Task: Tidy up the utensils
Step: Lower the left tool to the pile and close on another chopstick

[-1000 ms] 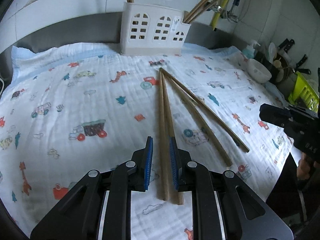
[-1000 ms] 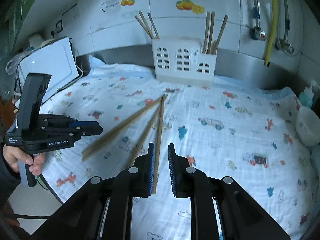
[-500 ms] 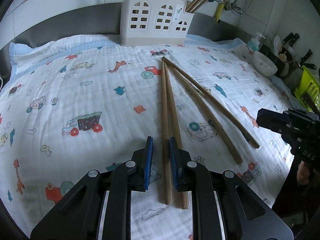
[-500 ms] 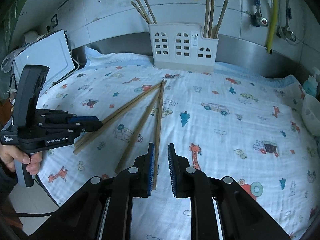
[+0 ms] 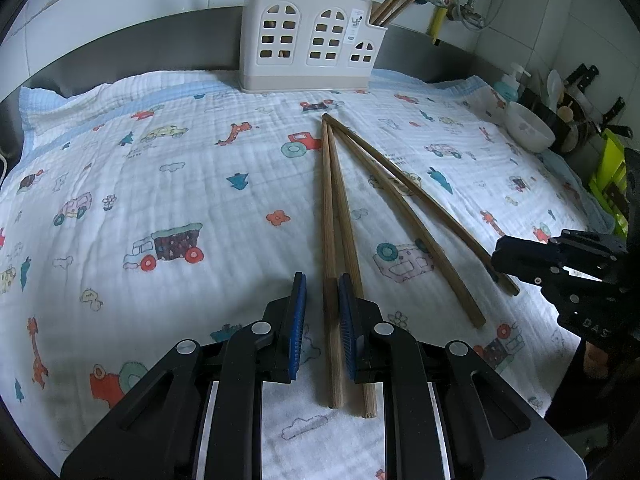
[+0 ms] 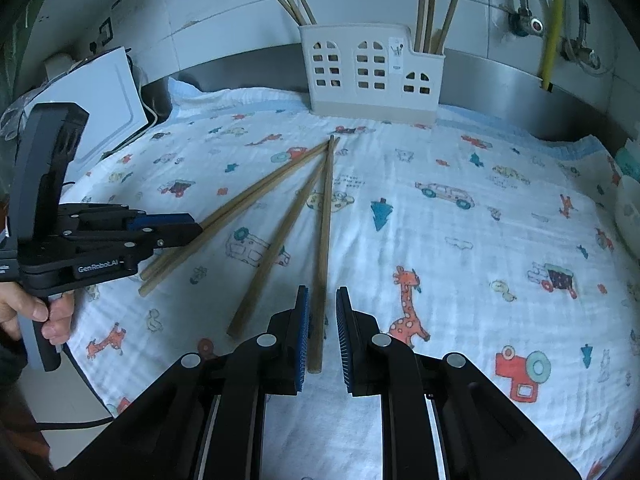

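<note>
Four chopsticks (image 5: 335, 216) fanned mid-frame on cloth (image 5: 160, 184), below the holder (image 5: 312, 40).
Light, stiff, slippery sticks; best pinched near thick ends. Left gripper (image 5: 322, 320) and right gripper (image 6: 322, 330) narrowly parted, each straddling one stick, nothing pinched.

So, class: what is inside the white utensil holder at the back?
Wooden chopsticks stand in the utensil holder, three at each end. Their lower ends are hidden by its walls; the middle compartment's contents cannot be seen.
</note>
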Available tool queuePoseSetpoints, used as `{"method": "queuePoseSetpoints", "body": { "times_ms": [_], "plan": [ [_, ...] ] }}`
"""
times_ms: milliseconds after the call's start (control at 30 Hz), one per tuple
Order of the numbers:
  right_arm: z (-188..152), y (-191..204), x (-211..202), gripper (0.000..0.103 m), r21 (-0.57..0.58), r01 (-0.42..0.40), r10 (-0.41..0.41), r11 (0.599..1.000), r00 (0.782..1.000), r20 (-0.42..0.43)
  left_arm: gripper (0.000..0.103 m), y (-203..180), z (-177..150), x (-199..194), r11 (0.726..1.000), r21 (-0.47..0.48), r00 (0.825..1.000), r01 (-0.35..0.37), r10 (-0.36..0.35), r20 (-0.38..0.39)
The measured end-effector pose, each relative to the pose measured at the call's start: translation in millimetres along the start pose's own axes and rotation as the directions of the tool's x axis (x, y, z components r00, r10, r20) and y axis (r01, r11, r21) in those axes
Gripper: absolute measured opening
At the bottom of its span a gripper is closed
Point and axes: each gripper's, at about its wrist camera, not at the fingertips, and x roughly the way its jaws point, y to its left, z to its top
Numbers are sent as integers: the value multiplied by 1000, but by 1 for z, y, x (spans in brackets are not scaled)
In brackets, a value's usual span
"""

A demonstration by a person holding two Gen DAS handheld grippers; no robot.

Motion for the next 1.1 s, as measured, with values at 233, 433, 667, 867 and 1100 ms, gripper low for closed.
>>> {"method": "queuePoseSetpoints", "body": {
  "times_ms": [233,433,667,867,1100],
  "plan": [
    [-1,-1,4,14,1,-2,2,1000,1000,-10,16,-4,0,0,999,16,1000,-27,27,3],
    [-3,1,7,14,-1,6,-6,1000,1000,-12,16,-4,0,0,999,19,999,-49,49,7],
    [-3,3,9,10,-26,39,-39,999,999,-9,16,-8,-1,0,999,13,999,-41,41,6],
    [-2,1,9,10,-11,27,-27,1000,1000,-10,16,-8,-3,0,999,23,999,-36,36,11],
    [-2,1,9,8,0,25,-25,1000,1000,-7,15,-14,-3,1,996,63,998,-59,58,13]
  ]
}}
